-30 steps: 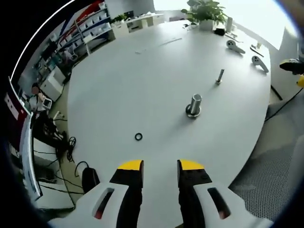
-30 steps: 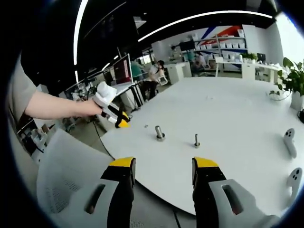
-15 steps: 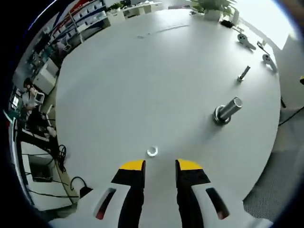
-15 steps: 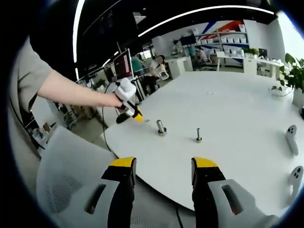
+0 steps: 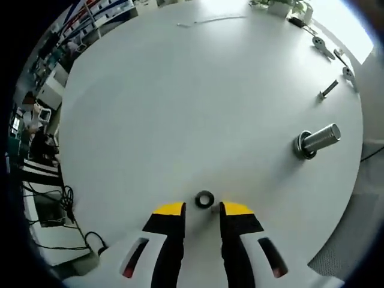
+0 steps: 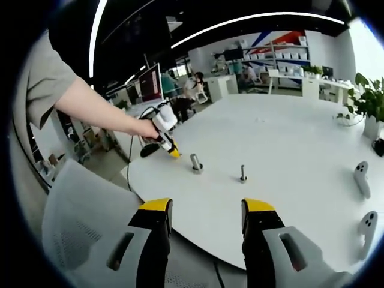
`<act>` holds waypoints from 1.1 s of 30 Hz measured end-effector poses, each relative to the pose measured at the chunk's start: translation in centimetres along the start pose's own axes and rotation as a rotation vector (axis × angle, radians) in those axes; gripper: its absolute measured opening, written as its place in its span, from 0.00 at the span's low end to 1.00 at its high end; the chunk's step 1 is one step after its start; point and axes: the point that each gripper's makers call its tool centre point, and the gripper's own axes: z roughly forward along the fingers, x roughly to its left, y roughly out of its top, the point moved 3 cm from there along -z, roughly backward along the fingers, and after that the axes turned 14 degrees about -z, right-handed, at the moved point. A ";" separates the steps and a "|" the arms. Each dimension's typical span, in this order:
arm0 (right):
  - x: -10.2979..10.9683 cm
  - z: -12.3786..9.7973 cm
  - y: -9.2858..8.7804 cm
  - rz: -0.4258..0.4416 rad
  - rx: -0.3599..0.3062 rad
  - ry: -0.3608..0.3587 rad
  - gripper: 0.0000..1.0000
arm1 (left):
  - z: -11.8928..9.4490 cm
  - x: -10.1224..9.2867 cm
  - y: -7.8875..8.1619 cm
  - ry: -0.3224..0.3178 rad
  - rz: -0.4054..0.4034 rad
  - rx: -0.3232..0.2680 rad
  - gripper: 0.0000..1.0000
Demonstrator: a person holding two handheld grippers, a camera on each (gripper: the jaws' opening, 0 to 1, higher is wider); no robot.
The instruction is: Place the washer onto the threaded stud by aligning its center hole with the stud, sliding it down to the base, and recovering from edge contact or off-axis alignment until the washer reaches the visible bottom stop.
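Left gripper (image 5: 201, 207) agape at washer (image 5: 204, 199), nothing held; cylinder (image 5: 316, 141), stud (image 5: 328, 89) well apart.

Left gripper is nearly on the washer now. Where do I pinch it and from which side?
Pinch the washer across its outer rim, coming straight down. It lies flat on the table, a thin ring, so only opposite edges offer grip. The left gripper is open with the ring just ahead of its yellow tips.
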 end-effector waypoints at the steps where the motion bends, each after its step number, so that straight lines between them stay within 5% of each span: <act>1: 0.0 0.0 0.0 0.001 0.000 0.000 0.48 | 0.0 0.3 0.2 0.013 0.004 0.000 0.16; 8: -0.1 0.0 0.0 0.004 0.000 -0.003 0.48 | 0.3 0.2 0.8 0.021 -0.010 0.046 0.14; 14: -0.1 0.0 -0.1 -0.001 0.011 -0.004 0.48 | 0.1 -0.2 1.1 0.042 0.124 0.130 0.10; 18: -0.2 0.0 -0.2 -0.003 0.015 -0.012 0.48 | 0.1 -0.1 1.0 0.032 0.062 0.141 0.10; 23: -0.4 -0.1 -0.3 -0.001 0.015 -0.020 0.48 | 0.2 0.0 0.9 0.019 0.083 0.133 0.10; 26: -0.4 -0.1 -0.3 -0.002 0.016 -0.024 0.48 | 0.2 -0.4 0.8 -0.010 0.161 0.143 0.14; 28: -0.4 -0.1 -0.3 -0.010 0.017 -0.027 0.48 | 0.2 -0.3 0.6 0.018 0.288 0.139 0.14; 33: -0.3 -0.1 -0.3 -0.023 0.021 -0.027 0.47 | 0.3 0.0 0.7 0.003 0.180 0.133 0.15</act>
